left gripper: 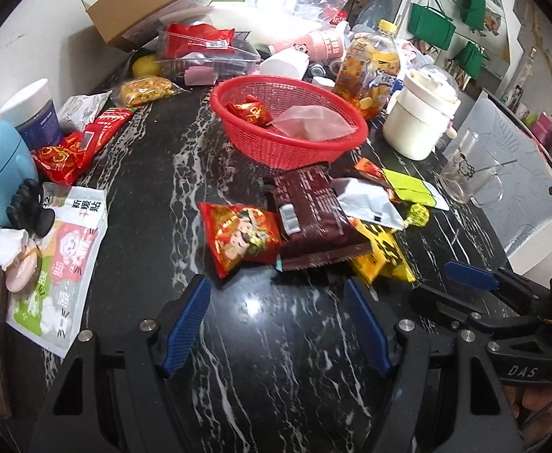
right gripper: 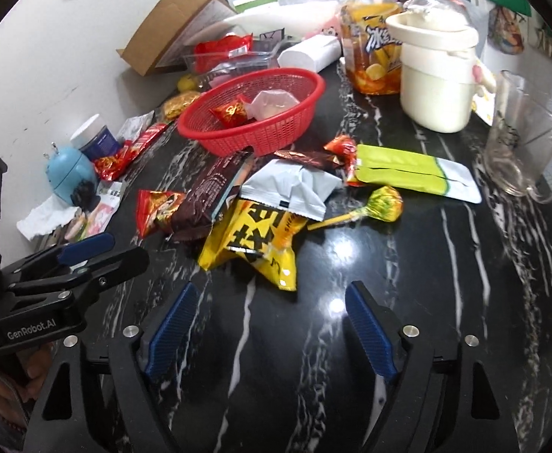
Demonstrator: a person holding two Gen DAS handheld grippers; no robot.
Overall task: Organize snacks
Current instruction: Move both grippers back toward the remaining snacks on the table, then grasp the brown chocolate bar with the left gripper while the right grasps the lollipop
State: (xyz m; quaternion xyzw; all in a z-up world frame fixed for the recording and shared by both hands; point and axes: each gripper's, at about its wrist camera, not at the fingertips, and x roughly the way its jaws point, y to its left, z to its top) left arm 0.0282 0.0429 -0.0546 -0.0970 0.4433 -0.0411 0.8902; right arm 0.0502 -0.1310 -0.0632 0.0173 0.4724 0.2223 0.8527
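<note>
A red plastic basket [left gripper: 325,151] [right gripper: 215,139] stands on the black marble table and holds a red snack pack [left gripper: 251,111] and a pink bag [left gripper: 306,122]. In front of it lies a pile of snacks: a red packet [left gripper: 242,239] [right gripper: 155,213], a brown chocolate pack [left gripper: 309,211] [right gripper: 209,192], a yellow bag [right gripper: 253,245] [left gripper: 383,253], a white pouch [right gripper: 291,188], a green-yellow pouch [right gripper: 408,173] and a lollipop [right gripper: 383,204]. My left gripper [left gripper: 277,287] is open and empty just short of the pile. My right gripper [right gripper: 270,294] is open and empty near the yellow bag.
A cream pot [right gripper: 436,75], an orange drink bottle [right gripper: 370,49] and a glass mug [right gripper: 521,139] stand at the right. A cardboard box [left gripper: 155,3], a clear container and bags crowd the back. A blue toy [left gripper: 0,173], a jar and more packets [left gripper: 68,153] lie at the left.
</note>
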